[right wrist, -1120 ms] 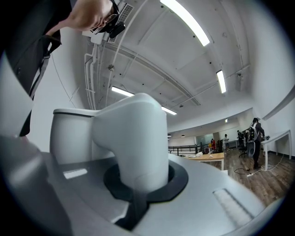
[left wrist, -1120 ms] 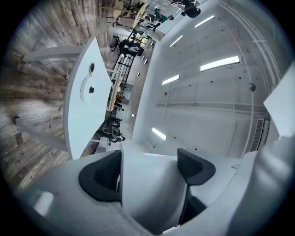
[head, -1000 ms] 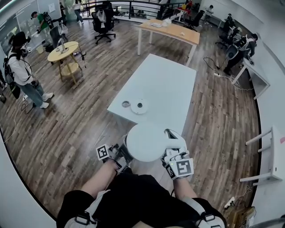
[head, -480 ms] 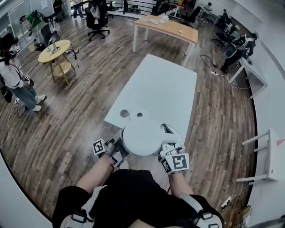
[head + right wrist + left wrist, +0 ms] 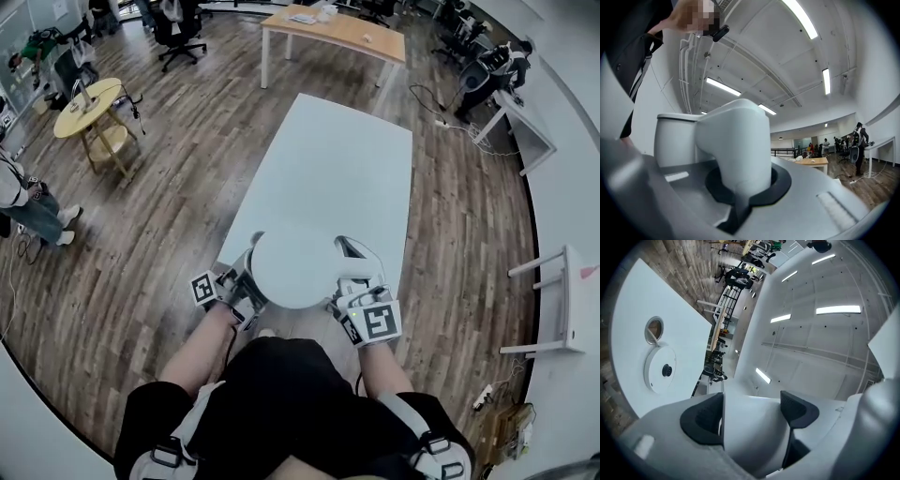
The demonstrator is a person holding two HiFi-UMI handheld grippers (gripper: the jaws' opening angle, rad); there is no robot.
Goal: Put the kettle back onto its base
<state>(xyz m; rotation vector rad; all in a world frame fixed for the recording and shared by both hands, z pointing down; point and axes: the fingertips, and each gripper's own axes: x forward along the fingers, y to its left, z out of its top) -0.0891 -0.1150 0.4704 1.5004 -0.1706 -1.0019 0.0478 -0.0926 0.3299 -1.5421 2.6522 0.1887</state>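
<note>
I hold a white kettle (image 5: 291,267) in the air over the near end of the white table (image 5: 342,159). My left gripper (image 5: 240,284) is shut on a white part of the kettle's side (image 5: 750,427), with a dark pad on each side of it. My right gripper (image 5: 349,292) is shut on the kettle's handle (image 5: 736,140), beside the kettle's body (image 5: 675,136). In the left gripper view the round white base (image 5: 660,369), with its dark centre pin, lies on the table (image 5: 628,305) ahead and below. In the head view the kettle hides the base.
A small ring-shaped thing (image 5: 654,329) lies just beyond the base. A wooden table (image 5: 333,33) stands past the white one, a round yellow table (image 5: 89,94) at the left, a white rack (image 5: 562,300) at the right. People stand far off.
Both grippers have carried the kettle forward over the table's near end. It now covers the base, which showed ahead of it in the head view before.
</note>
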